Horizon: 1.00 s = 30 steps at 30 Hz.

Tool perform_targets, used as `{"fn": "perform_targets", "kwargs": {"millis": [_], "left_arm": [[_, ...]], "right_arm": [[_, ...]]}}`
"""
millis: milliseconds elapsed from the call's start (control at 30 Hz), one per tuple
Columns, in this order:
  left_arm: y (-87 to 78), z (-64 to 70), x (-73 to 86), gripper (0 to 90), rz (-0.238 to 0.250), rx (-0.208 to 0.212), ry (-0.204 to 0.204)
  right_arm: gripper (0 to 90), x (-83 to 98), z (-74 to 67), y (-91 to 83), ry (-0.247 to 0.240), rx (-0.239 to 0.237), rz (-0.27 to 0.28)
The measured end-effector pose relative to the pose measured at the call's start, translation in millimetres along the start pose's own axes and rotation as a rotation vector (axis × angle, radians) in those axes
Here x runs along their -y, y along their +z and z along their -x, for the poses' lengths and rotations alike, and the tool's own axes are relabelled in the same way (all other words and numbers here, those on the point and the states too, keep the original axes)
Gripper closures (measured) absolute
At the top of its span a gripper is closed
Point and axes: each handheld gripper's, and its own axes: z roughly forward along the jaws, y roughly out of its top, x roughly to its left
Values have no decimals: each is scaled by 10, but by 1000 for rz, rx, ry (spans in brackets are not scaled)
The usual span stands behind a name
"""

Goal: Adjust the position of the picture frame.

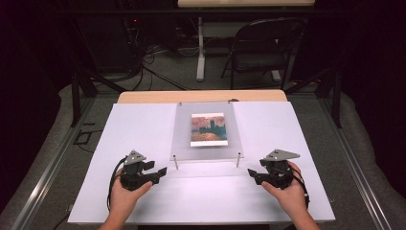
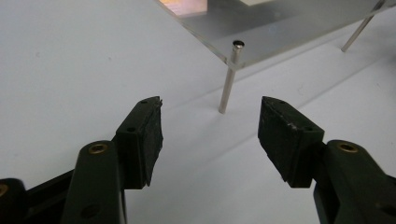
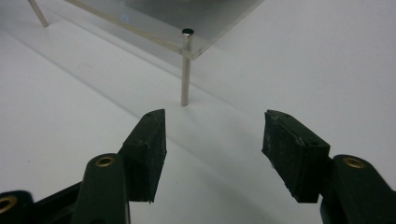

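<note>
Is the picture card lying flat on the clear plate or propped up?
Flat. The picture card lies face up on the clear plate, which stands level on thin metal legs.

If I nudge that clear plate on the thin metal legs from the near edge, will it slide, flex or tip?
The clear plate looks rigid, so it probably won't flex. Its thin metal legs are slender and tall for their width, so a push up high may rock or tip it. The picture card lies loose on top and could slip.

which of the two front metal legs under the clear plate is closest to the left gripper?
The front-left leg, at the clear plate's near left corner. The left gripper points at it with jaws open; the other front leg stands nearer the right gripper.
</note>
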Motion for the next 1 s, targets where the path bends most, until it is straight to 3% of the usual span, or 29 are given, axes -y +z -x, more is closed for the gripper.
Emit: {"fn": "perform_targets", "kwargs": {"millis": [100,200,333,433,500,633,800,1000], "left_arm": [[-11,-26,-70,378,20,-22,11],[-10,-65,-164,360,3,-45,34],[12,-91,-272,364,-16,-38,30],[34,-107,-355,362,-19,-21,25],[57,-116,-408,361,-16,-4,13],[101,-130,-524,359,-18,-12,10],[187,-172,-647,354,-16,-6,-24],[280,-220,-799,354,-13,-16,-29]], "right_arm": [[384,-44,33,-9,-5,18,3],[355,-86,71,17,17,7,-13],[330,-158,134,60,64,5,-44],[311,-227,190,71,73,18,-50],[335,-273,232,81,79,-5,-54],[334,-361,308,105,68,-18,-69],[335,-476,380,135,80,-17,-47],[339,-617,412,220,103,-34,-7]]}}
